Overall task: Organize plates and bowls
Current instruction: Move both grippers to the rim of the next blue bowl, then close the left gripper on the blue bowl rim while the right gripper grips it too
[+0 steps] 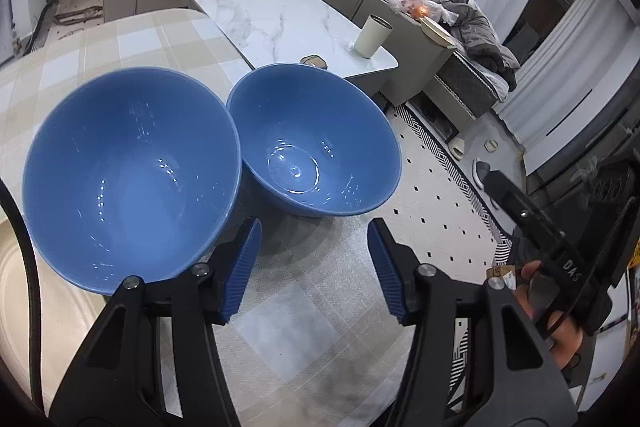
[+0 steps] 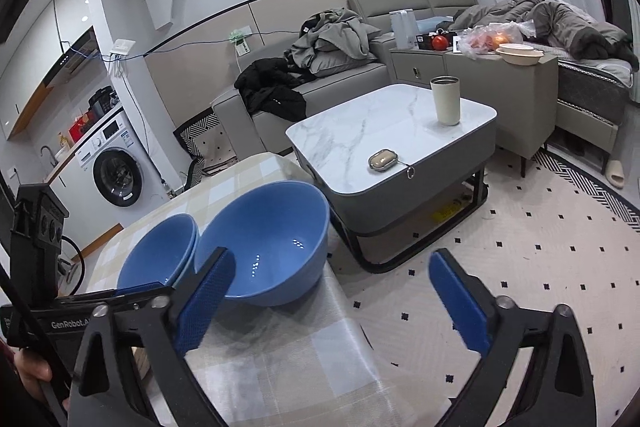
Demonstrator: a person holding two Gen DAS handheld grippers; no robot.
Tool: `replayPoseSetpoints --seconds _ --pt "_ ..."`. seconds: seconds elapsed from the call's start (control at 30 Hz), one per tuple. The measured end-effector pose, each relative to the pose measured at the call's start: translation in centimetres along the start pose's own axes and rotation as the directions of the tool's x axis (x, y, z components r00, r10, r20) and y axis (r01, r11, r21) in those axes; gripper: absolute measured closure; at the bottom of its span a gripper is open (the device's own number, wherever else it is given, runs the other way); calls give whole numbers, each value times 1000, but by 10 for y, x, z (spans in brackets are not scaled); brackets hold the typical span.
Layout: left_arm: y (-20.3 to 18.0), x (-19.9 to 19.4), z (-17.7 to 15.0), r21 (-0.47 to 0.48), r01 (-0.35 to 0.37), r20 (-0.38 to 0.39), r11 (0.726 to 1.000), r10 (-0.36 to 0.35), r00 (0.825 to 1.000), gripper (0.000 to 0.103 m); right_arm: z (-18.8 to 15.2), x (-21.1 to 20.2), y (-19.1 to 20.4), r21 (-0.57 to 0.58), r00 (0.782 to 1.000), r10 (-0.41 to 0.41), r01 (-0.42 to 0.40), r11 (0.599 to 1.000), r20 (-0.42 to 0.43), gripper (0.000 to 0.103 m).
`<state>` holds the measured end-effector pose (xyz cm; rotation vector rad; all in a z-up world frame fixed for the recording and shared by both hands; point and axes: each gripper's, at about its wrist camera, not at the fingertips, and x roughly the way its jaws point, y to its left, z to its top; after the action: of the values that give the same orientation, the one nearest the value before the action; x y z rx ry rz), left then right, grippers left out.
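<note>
Two blue bowls stand side by side, rims touching, on a checked tablecloth (image 1: 304, 307). In the left wrist view the left bowl (image 1: 128, 179) is nearer and the right bowl (image 1: 316, 143) sits by the table's corner. My left gripper (image 1: 314, 267) is open and empty just in front of them. In the right wrist view the left bowl (image 2: 160, 255) looks like two stacked, and the right bowl (image 2: 268, 247) is close ahead. My right gripper (image 2: 332, 299) is open and empty, its left finger by the right bowl. A cream plate rim (image 1: 16, 291) shows at far left.
A marble coffee table (image 2: 380, 131) with a cream tumbler (image 2: 445, 101) and a small case (image 2: 382, 160) stands beyond the table corner. A dotted rug (image 2: 540, 267) covers the floor to the right. A sofa with clothes (image 2: 320, 67) and a washing machine (image 2: 114, 167) are further off.
</note>
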<state>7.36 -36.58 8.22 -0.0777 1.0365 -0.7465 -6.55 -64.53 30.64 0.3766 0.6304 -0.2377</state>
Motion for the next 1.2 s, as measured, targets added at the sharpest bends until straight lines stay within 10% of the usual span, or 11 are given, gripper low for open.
replayPoseSetpoints --seconds 0.2,1.2 --pt "3 12 8 -45 -20 3 999 20 1000 52 -2 23 -8 27 997 21 -19 999 -74 32" --pt "8 68 27 -56 -93 -25 994 91 996 54 9 134 16 0 984 60 -61 998 -166 71"
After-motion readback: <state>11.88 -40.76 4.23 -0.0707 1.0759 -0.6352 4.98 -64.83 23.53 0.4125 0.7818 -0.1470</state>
